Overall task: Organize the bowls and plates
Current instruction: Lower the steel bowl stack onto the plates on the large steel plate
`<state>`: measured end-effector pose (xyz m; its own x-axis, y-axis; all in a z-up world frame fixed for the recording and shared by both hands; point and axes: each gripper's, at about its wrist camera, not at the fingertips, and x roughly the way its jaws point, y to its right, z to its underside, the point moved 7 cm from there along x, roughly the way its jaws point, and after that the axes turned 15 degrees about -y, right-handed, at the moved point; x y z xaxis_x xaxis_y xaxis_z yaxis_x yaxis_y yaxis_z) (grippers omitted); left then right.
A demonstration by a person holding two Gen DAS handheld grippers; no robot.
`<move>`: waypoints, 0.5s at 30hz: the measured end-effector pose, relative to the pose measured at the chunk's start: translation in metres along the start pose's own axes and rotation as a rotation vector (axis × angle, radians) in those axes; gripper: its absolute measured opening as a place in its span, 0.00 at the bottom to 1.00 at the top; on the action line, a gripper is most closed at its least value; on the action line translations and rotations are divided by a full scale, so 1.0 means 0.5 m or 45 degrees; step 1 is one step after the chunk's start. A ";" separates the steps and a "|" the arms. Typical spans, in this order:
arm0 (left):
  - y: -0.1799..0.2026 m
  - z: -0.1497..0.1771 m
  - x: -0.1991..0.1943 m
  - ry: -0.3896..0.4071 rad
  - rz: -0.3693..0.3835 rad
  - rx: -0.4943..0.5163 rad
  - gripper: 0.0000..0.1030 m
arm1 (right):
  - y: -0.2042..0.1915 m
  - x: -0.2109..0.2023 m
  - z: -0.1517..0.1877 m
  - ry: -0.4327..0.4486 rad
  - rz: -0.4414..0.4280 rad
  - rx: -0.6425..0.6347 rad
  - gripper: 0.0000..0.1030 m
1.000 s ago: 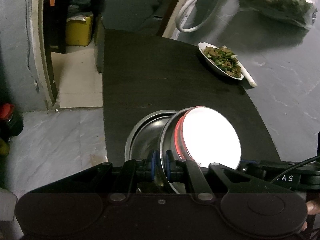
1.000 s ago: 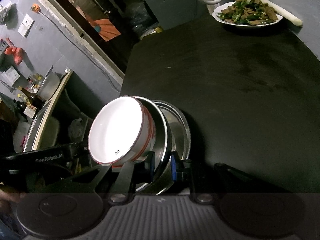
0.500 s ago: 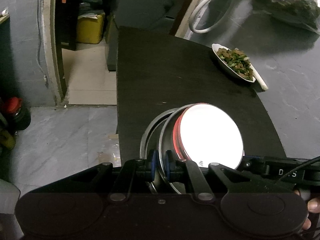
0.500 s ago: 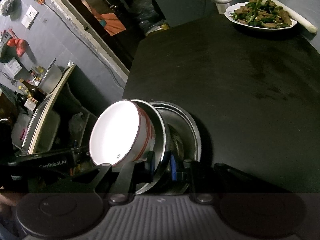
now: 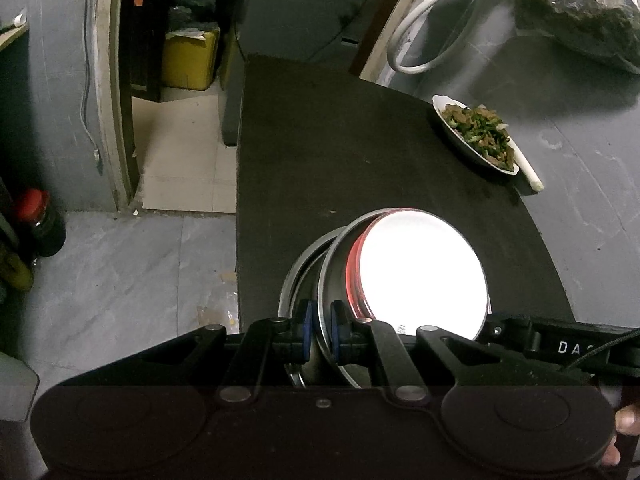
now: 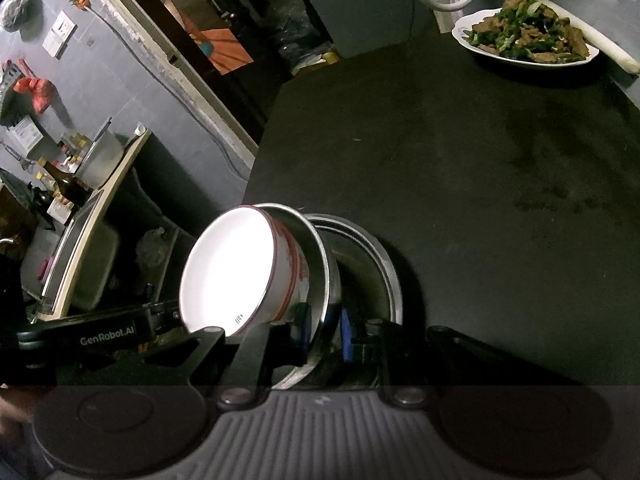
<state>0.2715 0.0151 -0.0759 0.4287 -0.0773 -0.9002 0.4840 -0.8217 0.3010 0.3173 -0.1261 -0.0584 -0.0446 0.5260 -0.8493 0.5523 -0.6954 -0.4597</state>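
both claws [image 5: 319, 332] unmoved, angled downward

Between my two grippers a white bowl [image 5: 420, 272] sits tilted inside a steel bowl [image 6: 320, 272], which stands in a wider steel basin [image 6: 384, 276] at the near edge of the table [image 5: 340, 160], the plate of food [image 5: 476, 136] well apart at its far edge.

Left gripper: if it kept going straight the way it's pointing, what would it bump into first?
The left gripper is already shut on the steel bowl rim. Straight on, it would probably push into that bowl and the white bowl inside, then the black table.
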 end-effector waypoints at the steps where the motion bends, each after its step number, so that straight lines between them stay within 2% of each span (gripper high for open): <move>1: 0.001 0.000 0.000 0.002 -0.003 0.002 0.07 | 0.000 0.000 0.000 0.003 0.001 0.001 0.17; 15: 0.007 -0.005 -0.005 0.011 -0.023 0.022 0.07 | -0.001 -0.001 0.008 0.023 0.042 0.004 0.17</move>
<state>0.2739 0.0138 -0.0721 0.4268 -0.0575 -0.9025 0.4783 -0.8326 0.2792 0.3134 -0.1281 -0.0587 -0.0111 0.5117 -0.8591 0.5503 -0.7142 -0.4325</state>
